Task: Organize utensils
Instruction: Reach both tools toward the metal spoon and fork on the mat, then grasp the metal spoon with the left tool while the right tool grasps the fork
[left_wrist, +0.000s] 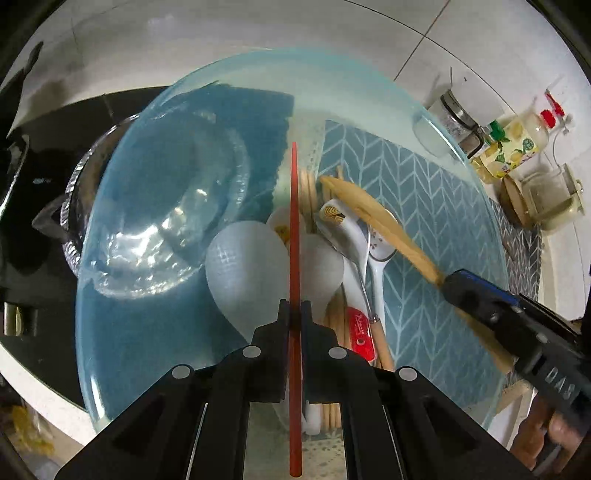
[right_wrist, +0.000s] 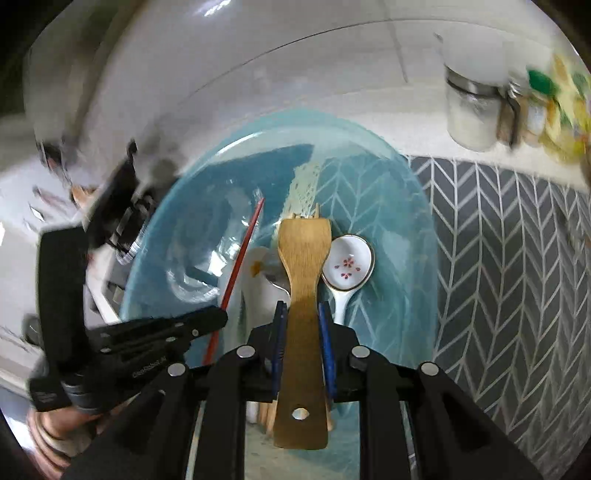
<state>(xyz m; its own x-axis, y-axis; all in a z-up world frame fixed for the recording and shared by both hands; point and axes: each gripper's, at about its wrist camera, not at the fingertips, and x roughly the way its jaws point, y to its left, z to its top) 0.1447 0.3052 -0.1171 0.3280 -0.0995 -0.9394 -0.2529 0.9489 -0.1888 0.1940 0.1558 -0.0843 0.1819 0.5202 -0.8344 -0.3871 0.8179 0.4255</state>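
Note:
My left gripper (left_wrist: 294, 308) is shut on a thin red chopstick (left_wrist: 294, 236) and holds it over a large pale blue glass plate (left_wrist: 369, 74). My right gripper (right_wrist: 301, 312) is shut on a wooden spatula (right_wrist: 303, 258), also seen in the left wrist view (left_wrist: 376, 218). On the plate lie a white rice paddle (left_wrist: 243, 266), a metal spoon (left_wrist: 341, 240), a flowered white ceramic spoon (right_wrist: 347, 264), a leaf-patterned white spoon (left_wrist: 334, 212), wooden chopsticks (left_wrist: 308, 184) and a red-handled tool (left_wrist: 360, 332). The left gripper (right_wrist: 221, 317) shows in the right wrist view with the red chopstick (right_wrist: 242, 254).
A clear glass bowl (left_wrist: 155, 221) sits at the plate's left over a black stovetop (left_wrist: 37, 184). A herringbone mat (right_wrist: 517, 258) lies under and right of the plate. Jars and bottles (left_wrist: 509, 144) and a glass jar (right_wrist: 472, 110) stand by the tiled wall.

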